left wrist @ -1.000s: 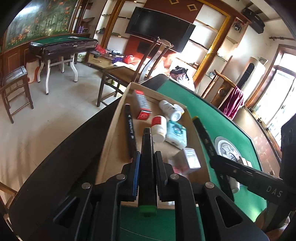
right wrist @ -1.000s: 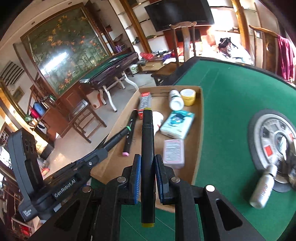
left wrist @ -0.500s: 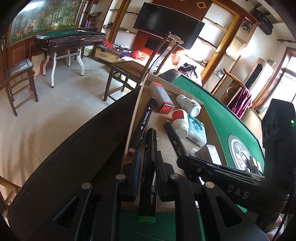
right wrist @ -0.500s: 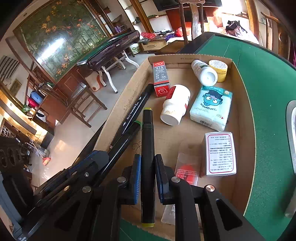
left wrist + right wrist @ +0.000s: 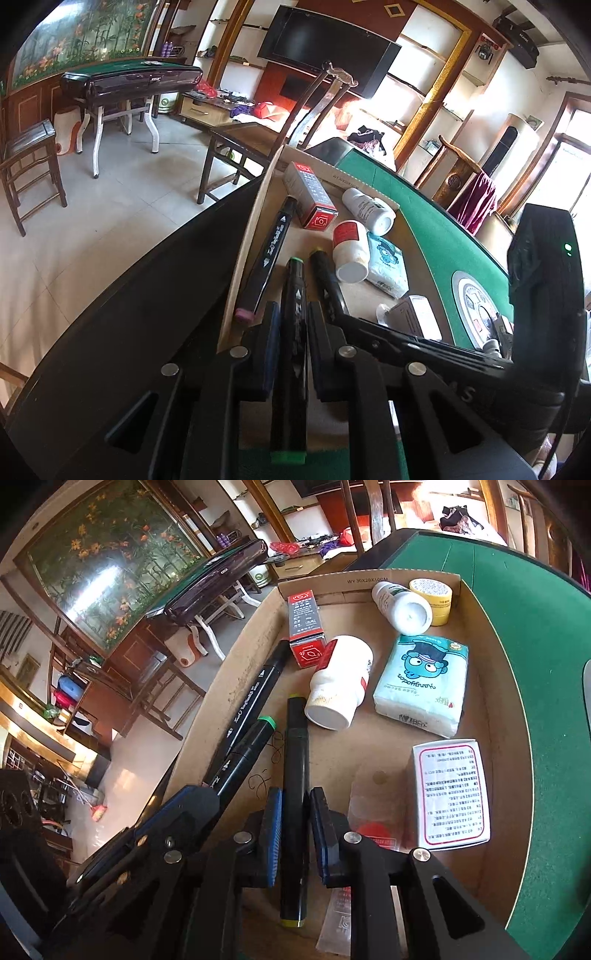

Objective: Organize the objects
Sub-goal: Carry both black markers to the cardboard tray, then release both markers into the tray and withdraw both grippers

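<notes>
At the left side of the cardboard box [image 5: 491, 672], one black marker [image 5: 255, 698] with a pink end lay along the left wall, its long axis parallel to that wall, so it took little space. I think the person wanted to lay the other two markers beside it in the same direction, as a neat row.

Next to it came the green-capped marker [image 5: 293, 317], gripped by the left gripper [image 5: 290, 325]. The fingers were closed on the middle of its body, and it ran along the line of the fingers. One green end pointed forward and down into the box, toward the far wall; the other green end stuck out behind the fingers. Its front end was low over the box floor, just beside the marker with the pink end; I could not tell if it touched the cardboard.

To the right of it, the right gripper [image 5: 293, 827] was closed on the yellow-capped marker [image 5: 295, 775], also around the middle. This marker also ran lengthwise in the box, its front end toward the white bottle [image 5: 340, 679] lying on its side but apart from it, its yellow end sticking out behind. The two held markers converged a little at the front.

Further right, a tissue pack [image 5: 421, 686] and a white medicine box [image 5: 448, 794] filled the right part, so the free strip for markers was on the left. In my judgement the placing was almost finished and only the release remained.
</notes>
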Demonstrator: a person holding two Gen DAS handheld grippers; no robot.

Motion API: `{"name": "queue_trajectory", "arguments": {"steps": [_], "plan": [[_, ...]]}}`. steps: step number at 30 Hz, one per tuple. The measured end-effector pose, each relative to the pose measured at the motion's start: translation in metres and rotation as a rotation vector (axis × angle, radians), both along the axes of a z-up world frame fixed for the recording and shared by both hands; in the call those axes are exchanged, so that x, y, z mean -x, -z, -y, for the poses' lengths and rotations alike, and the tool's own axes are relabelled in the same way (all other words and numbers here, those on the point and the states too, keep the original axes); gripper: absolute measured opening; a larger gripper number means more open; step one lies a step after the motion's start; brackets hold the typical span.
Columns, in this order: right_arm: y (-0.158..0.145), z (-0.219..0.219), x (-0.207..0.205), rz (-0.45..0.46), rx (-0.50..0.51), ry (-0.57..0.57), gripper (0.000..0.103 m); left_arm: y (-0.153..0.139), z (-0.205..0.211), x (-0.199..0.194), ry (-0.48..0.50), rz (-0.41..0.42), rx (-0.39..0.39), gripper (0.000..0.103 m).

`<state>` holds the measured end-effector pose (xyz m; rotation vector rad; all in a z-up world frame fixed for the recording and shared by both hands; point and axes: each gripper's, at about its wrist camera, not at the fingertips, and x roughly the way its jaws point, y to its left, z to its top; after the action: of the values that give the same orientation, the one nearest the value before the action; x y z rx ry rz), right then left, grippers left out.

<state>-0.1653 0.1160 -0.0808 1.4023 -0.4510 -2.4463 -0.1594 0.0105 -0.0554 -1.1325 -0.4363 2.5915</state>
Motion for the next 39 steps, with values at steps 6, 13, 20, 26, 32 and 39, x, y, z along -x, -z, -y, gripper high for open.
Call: {"name": "queue_trajectory", "arguments": {"steps": [6,13,20,26,32,39], "plan": [[-0.012,-0.009,-0.016,-0.035,-0.003,-0.003,0.019,-0.006,-0.006,-0.005,0.024,-0.012,-0.020,0.015],[-0.027,-0.013,-0.032,-0.067,0.007,-0.006,0.019,-0.018,-0.010,-0.017,0.021,-0.032,-0.023,0.032],[-0.034,-0.027,-0.048,-0.083,0.026,0.016,0.040,-0.027,-0.011,-0.028,0.007,-0.044,-0.022,0.046],[-0.037,-0.047,-0.063,-0.097,0.062,0.028,0.052,-0.036,-0.026,-0.042,0.037,-0.059,-0.010,0.055],[-0.045,-0.102,-0.096,-0.155,0.054,0.085,0.059,-0.049,-0.071,-0.062,0.147,-0.087,0.036,0.057],[-0.063,-0.242,-0.142,-0.225,-0.059,0.333,0.066,-0.052,-0.142,-0.082,0.304,-0.083,0.068,0.061]]}}
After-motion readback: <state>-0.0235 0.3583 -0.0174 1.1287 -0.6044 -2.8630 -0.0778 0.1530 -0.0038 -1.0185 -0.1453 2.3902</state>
